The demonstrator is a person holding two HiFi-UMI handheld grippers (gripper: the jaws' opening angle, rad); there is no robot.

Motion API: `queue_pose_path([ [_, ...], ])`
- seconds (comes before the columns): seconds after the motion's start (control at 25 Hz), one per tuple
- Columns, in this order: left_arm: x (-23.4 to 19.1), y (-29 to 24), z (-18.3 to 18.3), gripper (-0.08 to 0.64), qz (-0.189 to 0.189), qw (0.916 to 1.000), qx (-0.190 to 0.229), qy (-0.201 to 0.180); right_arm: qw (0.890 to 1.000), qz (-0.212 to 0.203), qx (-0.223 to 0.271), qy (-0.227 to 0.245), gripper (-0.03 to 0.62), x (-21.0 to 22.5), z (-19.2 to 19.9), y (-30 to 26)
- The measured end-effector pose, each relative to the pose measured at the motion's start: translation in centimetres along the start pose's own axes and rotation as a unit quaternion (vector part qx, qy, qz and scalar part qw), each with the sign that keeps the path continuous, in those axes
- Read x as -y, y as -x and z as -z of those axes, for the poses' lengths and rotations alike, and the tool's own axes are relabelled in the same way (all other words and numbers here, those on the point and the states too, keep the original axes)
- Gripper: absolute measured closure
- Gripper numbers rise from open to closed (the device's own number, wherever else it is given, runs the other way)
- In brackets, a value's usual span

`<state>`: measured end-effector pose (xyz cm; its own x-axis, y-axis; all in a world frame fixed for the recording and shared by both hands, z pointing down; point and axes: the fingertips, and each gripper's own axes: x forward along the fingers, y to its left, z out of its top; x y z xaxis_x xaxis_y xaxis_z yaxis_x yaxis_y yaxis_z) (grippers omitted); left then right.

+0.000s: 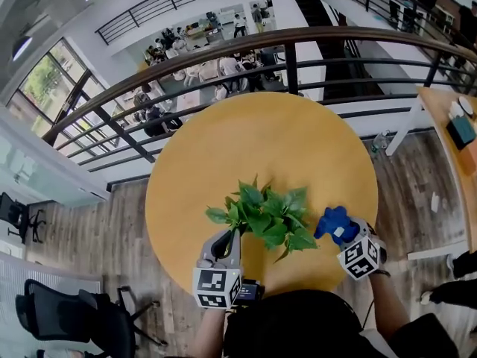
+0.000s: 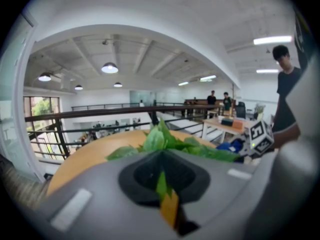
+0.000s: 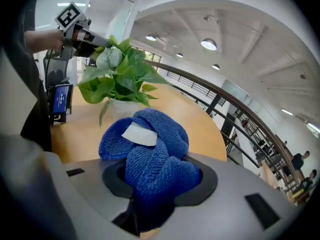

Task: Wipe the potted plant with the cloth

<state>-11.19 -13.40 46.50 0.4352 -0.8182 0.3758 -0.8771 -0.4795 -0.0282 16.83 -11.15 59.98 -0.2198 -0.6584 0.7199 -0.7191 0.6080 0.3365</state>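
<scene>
Left tool (image 1: pixel 226 239) clenched on a thin leaf (image 2: pixel 161 183) of the green leafy potted plant (image 1: pixel 264 215), near centre of the round yellow wooden tabletop (image 1: pixel 283 133). Right tool (image 1: pixel 344 235) grasping the bunched blue terry cloth (image 1: pixel 333 224), just right of the foliage. Suggest: pin the leaf lightly, stroke stem-to-tip with low pressure, don't tip the pot.

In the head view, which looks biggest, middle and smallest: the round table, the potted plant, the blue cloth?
Largest: round table.
Then: potted plant.
Smallest: blue cloth, which is bunched up.
</scene>
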Motion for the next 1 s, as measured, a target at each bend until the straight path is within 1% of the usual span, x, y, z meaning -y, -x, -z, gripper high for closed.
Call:
queue_pose_path([
  [0.04, 0.0, -0.1, 0.0, 0.558, -0.001, 1.0000, 0.001, -0.001, 1.000, 0.005, -0.001, -0.001, 0.431, 0.4, 0.3, 0.2],
  [0.08, 0.0, -0.1, 0.0, 0.558, -0.003, 1.0000, 0.001, -0.001, 1.000, 0.010, 0.010, -0.007, 0.431, 1.0, -0.2, 0.5],
  [0.12, 0.0, -0.1, 0.1, 0.558, -0.006, 1.0000, 0.001, -0.002, 0.999, 0.016, 0.032, -0.017, 0.431, 1.6, -1.4, 1.2],
  [0.2, -0.2, 0.1, 0.3, 0.558, -0.012, 0.9999, 0.001, -0.003, 0.993, 0.024, 0.101, -0.048, 0.431, 3.0, -5.4, 3.2],
  [0.24, -0.3, 0.1, 0.3, 0.558, -0.014, 0.9999, 0.001, -0.002, 0.987, 0.023, 0.143, -0.063, 0.431, 3.5, -8.0, 4.6],
  [0.32, -0.2, 0.2, 0.4, 0.558, -0.015, 0.9999, 0.000, 0.000, 0.972, 0.006, 0.220, -0.079, 0.431, 3.4, -13.0, 7.5],
  [0.36, -0.1, 0.3, 0.5, 0.558, -0.015, 0.9999, 0.000, 0.001, 0.966, -0.011, 0.248, -0.076, 0.431, 2.6, -15.2, 8.7],
  [0.4, -0.1, 0.4, 0.6, 0.558, -0.016, 0.9999, 0.000, 0.002, 0.961, -0.030, 0.266, -0.062, 0.431, 1.3, -16.9, 9.5],
  [0.44, -0.2, 0.4, 0.7, 0.558, -0.017, 0.9999, -0.001, 0.003, 0.959, -0.047, 0.275, -0.041, 0.431, -0.3, -18.1, 9.7],
  [0.48, -0.3, 0.4, 0.7, 0.558, -0.018, 0.9998, -0.002, 0.004, 0.959, -0.058, 0.275, -0.016, 0.431, -2.0, -18.7, 9.4],
  [0.52, -0.3, 0.5, 0.8, 0.558, -0.019, 0.9998, -0.002, 0.005, 0.962, -0.060, 0.265, 0.011, 0.431, -3.5, -18.6, 8.7],
  [0.6, -0.3, 0.5, 0.8, 0.558, -0.019, 0.9998, -0.003, 0.005, 0.972, -0.046, 0.221, 0.061, 0.431, -5.2, -16.6, 7.0],
  [0.64, -0.3, 0.4, 0.7, 0.558, -0.018, 0.9998, -0.002, 0.005, 0.976, -0.037, 0.201, 0.074, 0.431, -5.3, -15.3, 6.4],
  [0.68, -0.3, 0.4, 0.7, 0.558, -0.017, 0.9998, -0.001, 0.004, 0.979, -0.030, 0.186, 0.075, 0.431, -5.1, -14.0, 6.1],
  [0.8, -0.8, 0.3, 0.9, 0.558, -0.018, 0.9998, -0.006, 0.004, 0.987, -0.018, 0.155, 0.044, 0.431, -3.5, -10.7, 6.0],
  [0.84, -1.0, 0.4, 1.1, 0.558, -0.019, 0.9998, -0.007, 0.005, 0.989, -0.010, 0.141, 0.040, 0.431, -2.8, -9.6, 6.1],
  [0.92, -1.1, 0.5, 1.3, 0.558, -0.021, 0.9997, -0.008, 0.005, 0.992, 0.008, 0.117, 0.038, 0.431, -1.6, -7.6, 6.4],
  [1.0, -1.1, 0.6, 1.1, 0.558, -0.023, 0.9997, -0.005, 0.003, 0.994, 0.018, 0.105, 0.027, 0.431, -0.6, -6.2, 7.0],
])
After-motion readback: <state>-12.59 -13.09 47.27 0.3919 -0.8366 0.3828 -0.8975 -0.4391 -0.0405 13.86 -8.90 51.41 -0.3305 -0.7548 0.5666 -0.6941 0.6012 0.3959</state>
